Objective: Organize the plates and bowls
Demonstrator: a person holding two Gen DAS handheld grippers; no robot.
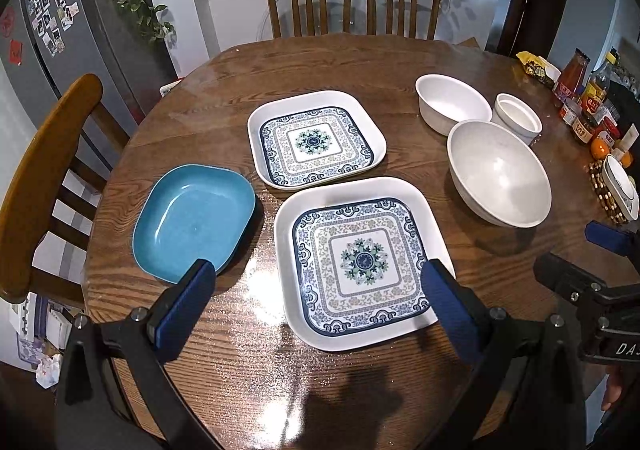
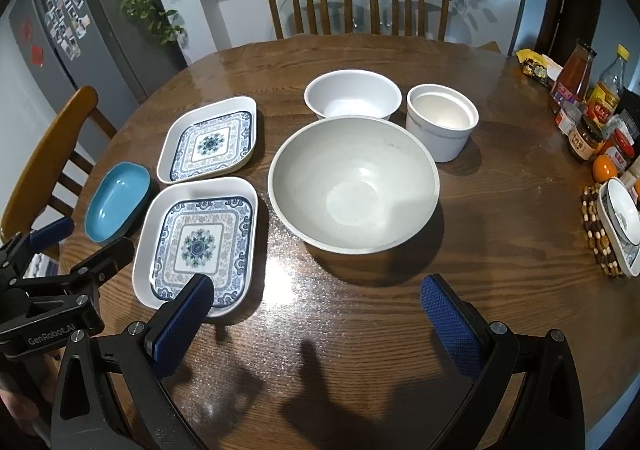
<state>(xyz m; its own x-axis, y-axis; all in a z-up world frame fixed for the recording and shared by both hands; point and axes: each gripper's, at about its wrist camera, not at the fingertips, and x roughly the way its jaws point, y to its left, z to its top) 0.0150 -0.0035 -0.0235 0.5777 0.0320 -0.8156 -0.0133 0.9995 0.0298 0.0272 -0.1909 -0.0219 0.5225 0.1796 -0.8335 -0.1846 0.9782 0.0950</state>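
Observation:
On the round wooden table (image 1: 360, 62) lie two square white plates with blue patterns, a near one (image 1: 358, 260) and a far one (image 1: 316, 140), and a blue dish (image 1: 194, 216) to their left. To the right stand a large grey-white bowl (image 1: 498, 178), a smaller white bowl (image 1: 452, 102) and a white cylindrical cup (image 1: 516, 118). My left gripper (image 1: 318, 278) is open and empty, hovering over the near plate. My right gripper (image 2: 316, 296) is open and empty, just in front of the large bowl (image 2: 354, 184), with the near plate (image 2: 200, 240) at its left finger.
Bottles and jars (image 2: 588, 106), an orange (image 2: 605, 168) and a small dish on a beaded mat (image 2: 622, 226) crowd the table's right edge. Wooden chairs stand at the far side (image 1: 308, 2) and the left (image 1: 44, 178). A fridge (image 1: 60, 22) stands at the far left.

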